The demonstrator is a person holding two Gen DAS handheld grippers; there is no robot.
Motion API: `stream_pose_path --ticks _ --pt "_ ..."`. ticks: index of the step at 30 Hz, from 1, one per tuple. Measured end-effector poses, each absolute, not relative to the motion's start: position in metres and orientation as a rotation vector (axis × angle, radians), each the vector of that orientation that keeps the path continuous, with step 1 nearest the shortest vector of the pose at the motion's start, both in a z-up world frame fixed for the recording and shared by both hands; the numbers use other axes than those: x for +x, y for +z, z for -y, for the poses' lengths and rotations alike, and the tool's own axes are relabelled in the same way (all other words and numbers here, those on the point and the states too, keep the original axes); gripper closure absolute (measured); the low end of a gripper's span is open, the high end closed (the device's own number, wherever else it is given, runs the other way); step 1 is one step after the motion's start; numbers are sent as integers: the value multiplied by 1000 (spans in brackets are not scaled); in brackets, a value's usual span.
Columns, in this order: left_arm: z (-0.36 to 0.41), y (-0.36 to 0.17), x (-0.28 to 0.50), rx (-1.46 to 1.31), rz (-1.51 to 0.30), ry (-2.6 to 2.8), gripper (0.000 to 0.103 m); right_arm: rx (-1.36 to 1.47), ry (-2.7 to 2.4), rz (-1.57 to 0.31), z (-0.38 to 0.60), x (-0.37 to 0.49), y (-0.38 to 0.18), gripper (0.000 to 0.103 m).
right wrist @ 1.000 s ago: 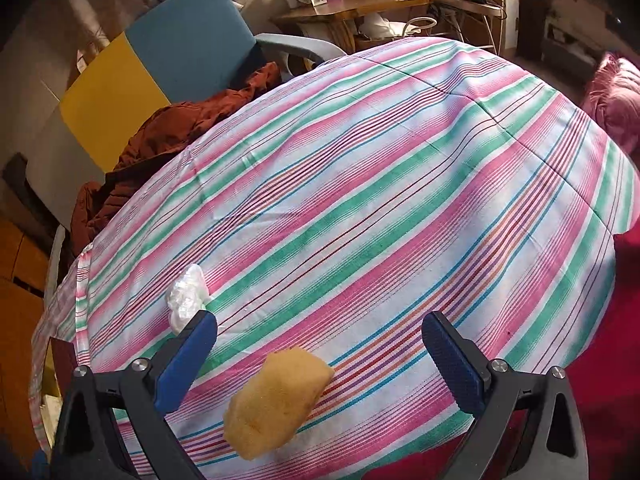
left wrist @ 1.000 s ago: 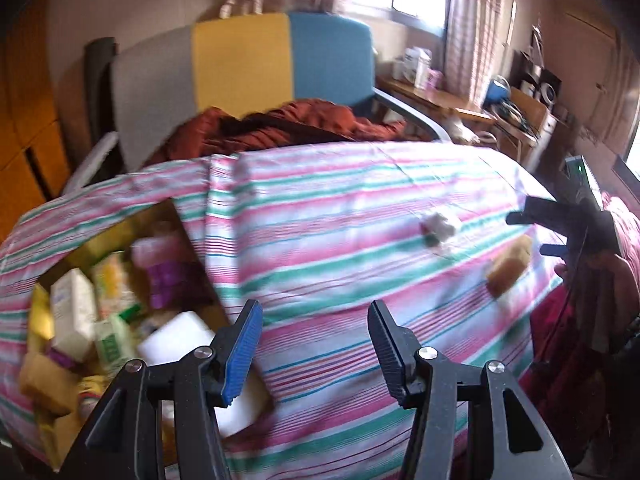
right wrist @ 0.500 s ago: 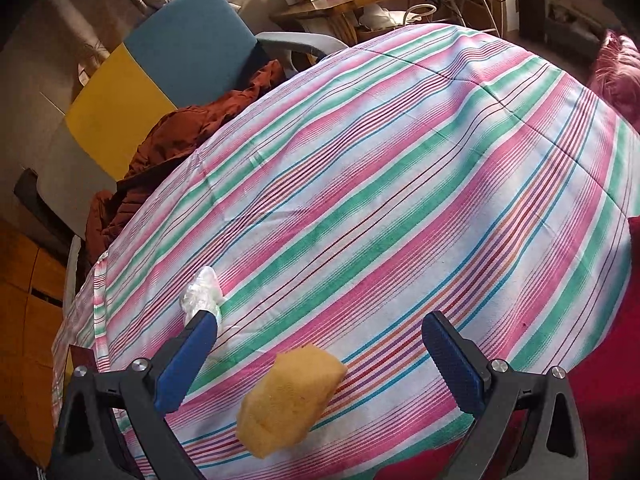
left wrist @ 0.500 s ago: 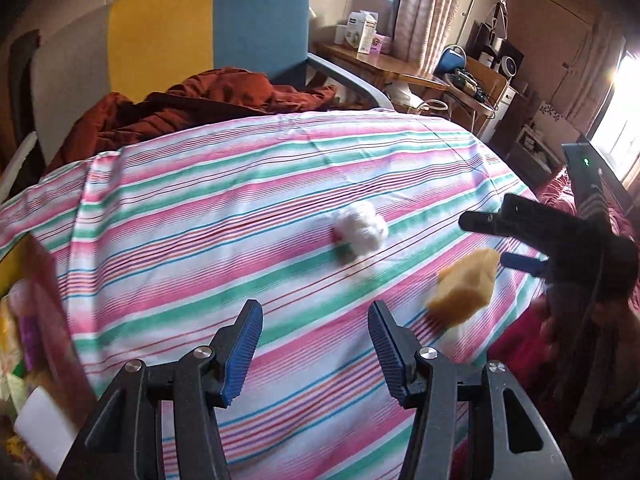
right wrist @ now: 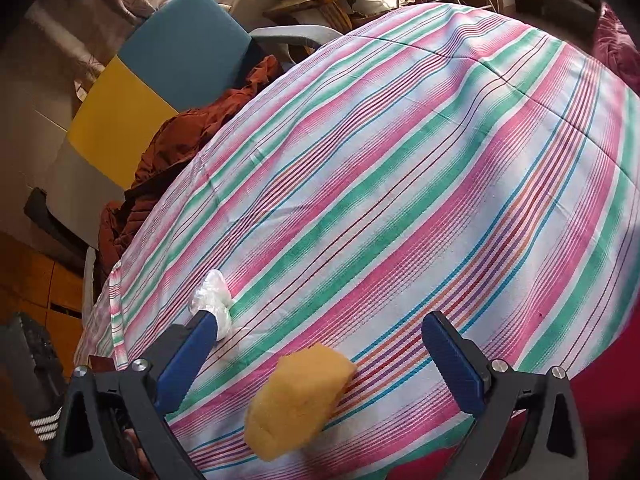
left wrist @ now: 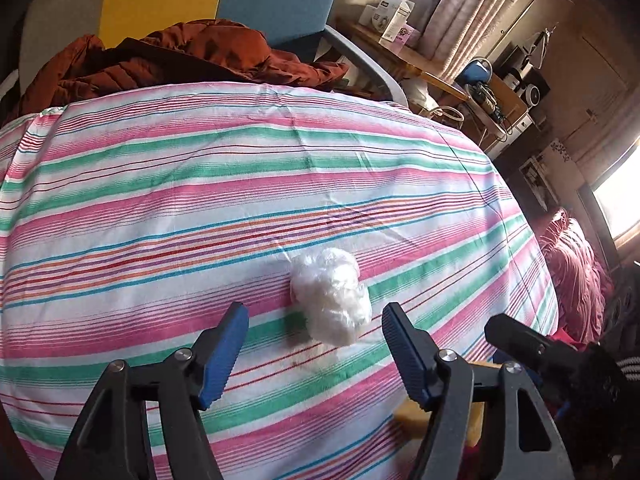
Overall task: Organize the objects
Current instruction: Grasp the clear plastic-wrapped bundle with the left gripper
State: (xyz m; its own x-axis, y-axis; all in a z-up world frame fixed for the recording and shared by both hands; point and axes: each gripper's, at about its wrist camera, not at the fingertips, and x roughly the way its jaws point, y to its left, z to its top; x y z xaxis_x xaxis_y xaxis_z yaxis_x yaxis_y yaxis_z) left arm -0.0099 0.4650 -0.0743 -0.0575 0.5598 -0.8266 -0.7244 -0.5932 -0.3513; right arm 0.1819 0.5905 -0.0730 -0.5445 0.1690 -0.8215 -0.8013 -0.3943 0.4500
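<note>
Left claw (left wrist: 314, 344) spread, crumpled white plastic wad (left wrist: 332, 296) on striped bench (left wrist: 200, 184) lying just beyond and between its fingertips, long axis running near-far; right claw (right wrist: 320, 350) spread, yellow sponge (right wrist: 300, 396) at near bench edge between its fingers.
</note>
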Motion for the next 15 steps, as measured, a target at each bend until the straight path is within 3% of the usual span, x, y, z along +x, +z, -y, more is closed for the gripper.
stream_pose_path --ticks 8,10,15 --pt "-504 -104 -16 -1316 -346 1830 36 -888 1978 -1249 -595 185 -75 0" --pt "-504 -104 -13 -1258 -405 1864 50 -879 1968 -1267 -598 186 -76 0" --pt "-497 -107 -6 -1166 -515 1871 63 -916 1972 -1273 -597 181 -80 0"
